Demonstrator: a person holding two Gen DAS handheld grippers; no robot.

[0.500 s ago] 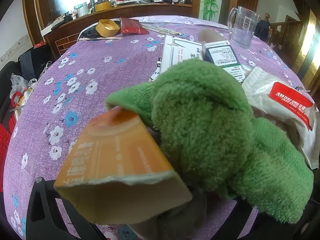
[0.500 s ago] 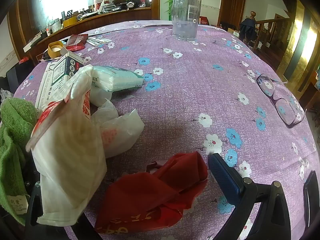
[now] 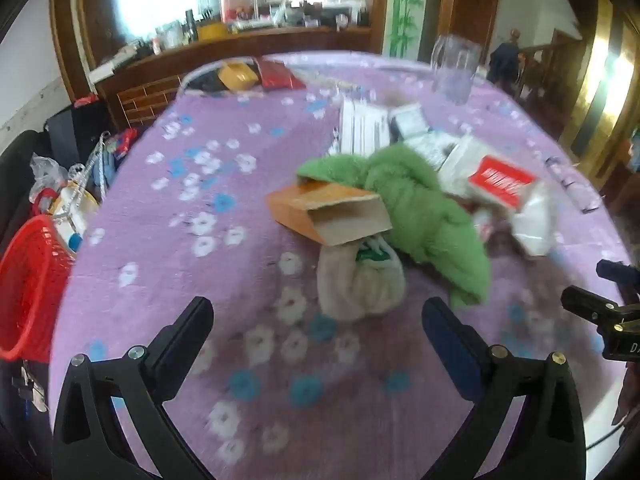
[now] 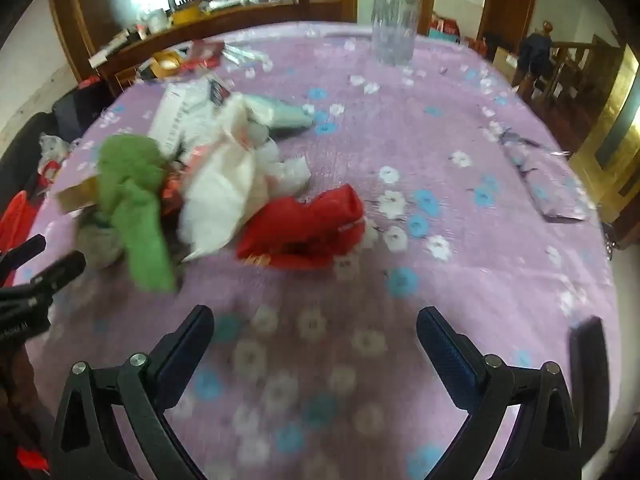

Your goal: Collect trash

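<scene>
Gaping wide and empty, both claws, left (image 3: 318,320) and right (image 4: 316,326), face the open-ended orange carton (image 3: 330,216).

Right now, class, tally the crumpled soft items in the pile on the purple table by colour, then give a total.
Green: 1, the towel
Red: 1, the bag
White: 1, the plastic bag
Beige: 1, the cloth bundle
Total: 4

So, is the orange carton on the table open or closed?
Open. The orange carton lies on its side, its torn end gaping toward the camera, showing a bare cardboard inside.
</scene>
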